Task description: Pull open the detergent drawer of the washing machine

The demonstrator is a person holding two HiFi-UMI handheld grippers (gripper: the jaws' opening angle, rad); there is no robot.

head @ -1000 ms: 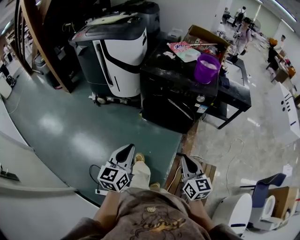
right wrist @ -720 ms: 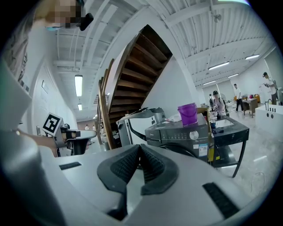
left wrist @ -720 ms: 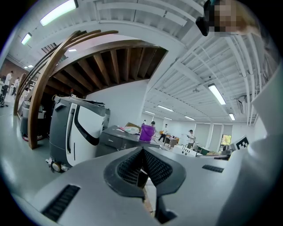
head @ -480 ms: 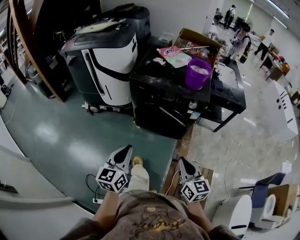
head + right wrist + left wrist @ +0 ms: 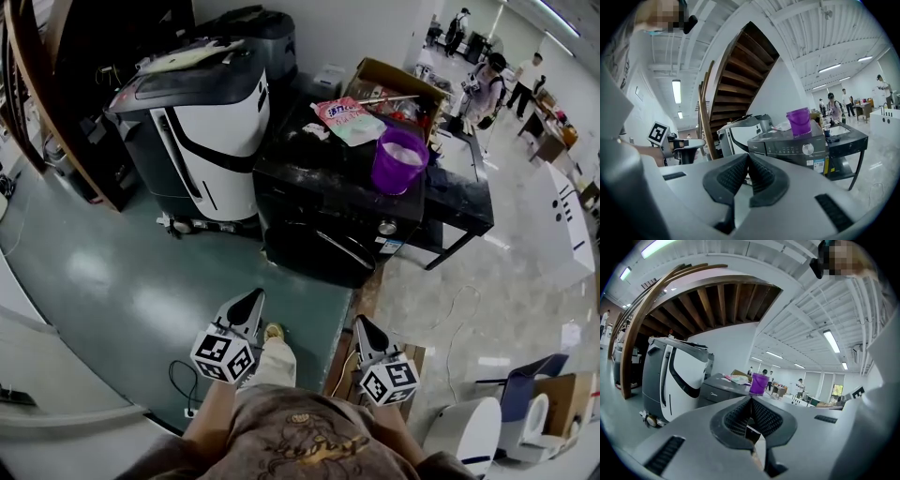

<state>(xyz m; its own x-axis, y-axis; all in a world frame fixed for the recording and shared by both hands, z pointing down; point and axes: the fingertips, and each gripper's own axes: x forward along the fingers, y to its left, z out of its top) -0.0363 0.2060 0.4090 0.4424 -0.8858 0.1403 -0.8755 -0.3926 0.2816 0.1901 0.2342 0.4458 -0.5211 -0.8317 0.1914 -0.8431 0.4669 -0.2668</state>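
Left gripper (image 5: 251, 300), right gripper (image 5: 362, 323): jaws together, empty. Washing machine (image 5: 328, 187) stands well ahead of me. Detergent drawer (image 5: 758, 149), probably the panel's left end, lies nearer my left gripper.

Okay, I've got a purple bucket (image 5: 398, 161) standing upright, and a pink bag (image 5: 349, 120) lying flat just beside it. Behind them sits an open cardboard box (image 5: 403, 77) with clutter inside. Off to the left there's a big white-and-black unit (image 5: 211, 141) on small wheels, parked on the green floor (image 5: 112, 291). A low black table (image 5: 464, 202) sits to the right. I can see a wooden staircase (image 5: 740, 79) rising behind. A black cable (image 5: 178, 375) loops on the floor down near me. There are people (image 5: 485, 84) standing well back in the hall.
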